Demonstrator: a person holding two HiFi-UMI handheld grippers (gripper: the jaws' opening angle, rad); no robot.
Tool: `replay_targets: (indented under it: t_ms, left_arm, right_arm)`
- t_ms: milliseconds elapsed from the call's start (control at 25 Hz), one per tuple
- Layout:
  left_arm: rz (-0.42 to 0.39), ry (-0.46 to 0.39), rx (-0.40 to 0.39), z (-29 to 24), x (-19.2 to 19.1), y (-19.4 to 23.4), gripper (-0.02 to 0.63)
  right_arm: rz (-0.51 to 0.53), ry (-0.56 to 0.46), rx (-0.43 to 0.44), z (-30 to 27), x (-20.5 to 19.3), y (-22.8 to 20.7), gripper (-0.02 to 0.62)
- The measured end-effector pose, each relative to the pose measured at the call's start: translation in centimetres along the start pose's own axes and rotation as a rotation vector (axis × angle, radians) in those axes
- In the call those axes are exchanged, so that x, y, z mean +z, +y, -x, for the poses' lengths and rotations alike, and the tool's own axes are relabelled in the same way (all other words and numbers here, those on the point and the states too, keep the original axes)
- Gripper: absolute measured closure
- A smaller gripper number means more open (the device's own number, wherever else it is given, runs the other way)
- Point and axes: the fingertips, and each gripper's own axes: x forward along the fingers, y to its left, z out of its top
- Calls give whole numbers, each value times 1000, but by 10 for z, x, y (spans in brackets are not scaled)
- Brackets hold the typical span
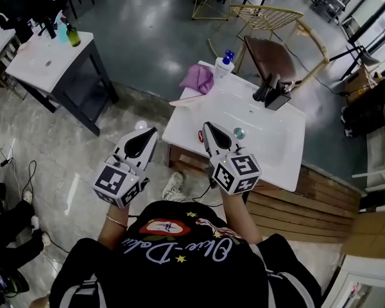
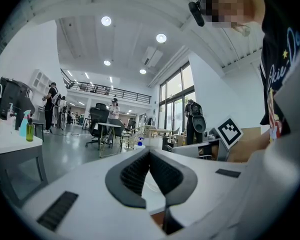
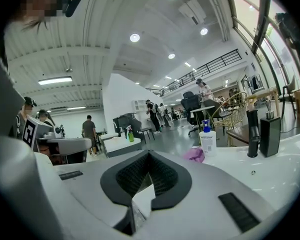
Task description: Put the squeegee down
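A long, thin, pale squeegee (image 1: 188, 100) lies on the white sink counter (image 1: 273, 149) at its far left edge, just in front of a purple cloth (image 1: 199, 77). My right gripper (image 1: 207, 127) hovers over the counter's near left part, shut with nothing between its jaws. My left gripper (image 1: 149, 133) is left of the counter, over the floor, also shut and empty. In the left gripper view the dark pads (image 2: 135, 171) meet at the tip. In the right gripper view the pads (image 3: 162, 176) are closed too, and the cloth (image 3: 194, 154) shows beyond them.
A soap bottle with a blue pump (image 1: 224, 63) stands at the counter's far corner. A black faucet (image 1: 270, 91) is at the back, a drain (image 1: 239, 133) in the basin, and a small red thing (image 1: 201, 135) by the right gripper. A chair (image 1: 273, 56) stands behind.
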Motion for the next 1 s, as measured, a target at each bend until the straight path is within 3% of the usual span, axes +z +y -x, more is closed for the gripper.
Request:
replay_targets:
  t_ms: [1000]
  left_arm:
    - [-8, 5, -53, 10, -4, -38, 612]
  right_arm:
    - [18, -77, 23, 51, 29, 19, 601]
